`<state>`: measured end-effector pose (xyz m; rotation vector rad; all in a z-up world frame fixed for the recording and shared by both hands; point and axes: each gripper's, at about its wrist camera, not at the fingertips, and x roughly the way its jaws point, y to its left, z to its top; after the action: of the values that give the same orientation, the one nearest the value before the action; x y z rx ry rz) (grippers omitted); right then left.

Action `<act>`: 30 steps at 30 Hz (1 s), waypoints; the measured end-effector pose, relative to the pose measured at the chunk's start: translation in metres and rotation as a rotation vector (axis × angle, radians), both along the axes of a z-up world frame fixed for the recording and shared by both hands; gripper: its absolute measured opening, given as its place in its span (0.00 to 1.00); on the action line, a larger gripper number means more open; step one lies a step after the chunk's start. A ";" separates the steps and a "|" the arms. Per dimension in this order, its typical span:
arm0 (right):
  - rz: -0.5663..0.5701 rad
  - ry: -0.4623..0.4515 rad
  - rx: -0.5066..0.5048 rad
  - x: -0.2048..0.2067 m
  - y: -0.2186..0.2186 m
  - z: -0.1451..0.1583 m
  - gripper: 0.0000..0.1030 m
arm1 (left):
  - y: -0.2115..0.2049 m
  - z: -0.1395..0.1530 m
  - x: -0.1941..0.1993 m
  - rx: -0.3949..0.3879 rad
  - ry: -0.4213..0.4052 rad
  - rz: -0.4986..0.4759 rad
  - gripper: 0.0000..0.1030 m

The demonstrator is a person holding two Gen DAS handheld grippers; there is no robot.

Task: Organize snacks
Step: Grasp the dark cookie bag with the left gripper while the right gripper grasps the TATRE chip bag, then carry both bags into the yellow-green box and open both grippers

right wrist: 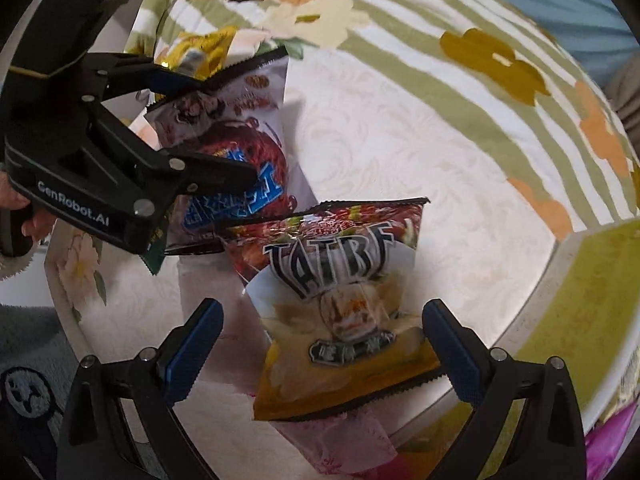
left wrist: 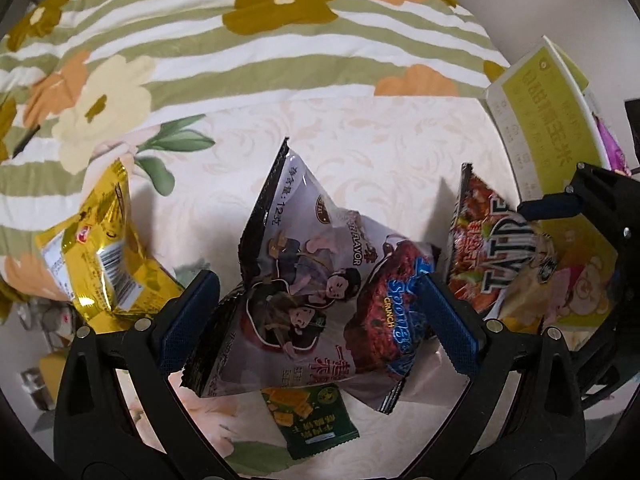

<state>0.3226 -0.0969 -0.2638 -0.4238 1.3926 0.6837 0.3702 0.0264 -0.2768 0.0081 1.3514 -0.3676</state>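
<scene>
Between our left gripper (left wrist: 316, 320) fingers, spread wide, lie a small green packet (left wrist: 310, 420) and, on it, a pale cartoon-printed bag (left wrist: 296, 264) overlapped by a red Crunch packet (left wrist: 384, 312). Further left stands a gold foil pouch (left wrist: 108, 256). Our right gripper (right wrist: 320, 344), equally wide, straddles the red-and-yellow chip bag (right wrist: 340, 300) beside the yellow-green box (right wrist: 588, 300).

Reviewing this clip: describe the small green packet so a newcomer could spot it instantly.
Start at the pale patterned surface in the left wrist view, then the grey cartoon-figure bag between the left claw's fingers. The green packet lies just below it: smallest, flat, dark green, with yellow squares.
</scene>
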 end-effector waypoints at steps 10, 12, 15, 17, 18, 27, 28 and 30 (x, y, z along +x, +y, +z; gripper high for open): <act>-0.040 0.086 0.013 0.018 -0.001 -0.019 0.95 | -0.001 0.000 -0.004 0.000 -0.007 -0.057 0.90; -0.059 0.096 0.022 0.022 -0.004 -0.019 0.91 | -0.001 0.002 -0.006 0.002 -0.015 -0.063 0.84; -0.082 0.102 0.027 0.028 -0.009 -0.019 0.86 | -0.001 0.003 -0.008 -0.011 -0.007 -0.069 0.77; -0.087 0.099 0.032 0.030 -0.011 -0.018 0.85 | -0.001 0.004 -0.010 -0.022 -0.003 -0.067 0.72; -0.088 0.095 0.031 0.029 -0.011 -0.017 0.85 | -0.002 0.005 -0.011 -0.020 -0.007 -0.067 0.70; -0.118 0.083 0.046 0.020 -0.015 -0.015 0.72 | 0.000 0.021 -0.021 -0.002 -0.046 -0.074 0.62; -0.127 0.085 0.051 0.020 -0.016 -0.015 0.70 | 0.002 0.022 -0.021 -0.003 -0.047 -0.069 0.62; -0.141 0.080 0.064 0.021 -0.018 -0.013 0.67 | 0.004 0.026 -0.024 -0.011 -0.054 -0.060 0.62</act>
<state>0.3434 -0.1147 -0.2769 -0.2475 1.4571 0.6328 0.3461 0.0307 -0.2505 0.0496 1.2980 -0.4228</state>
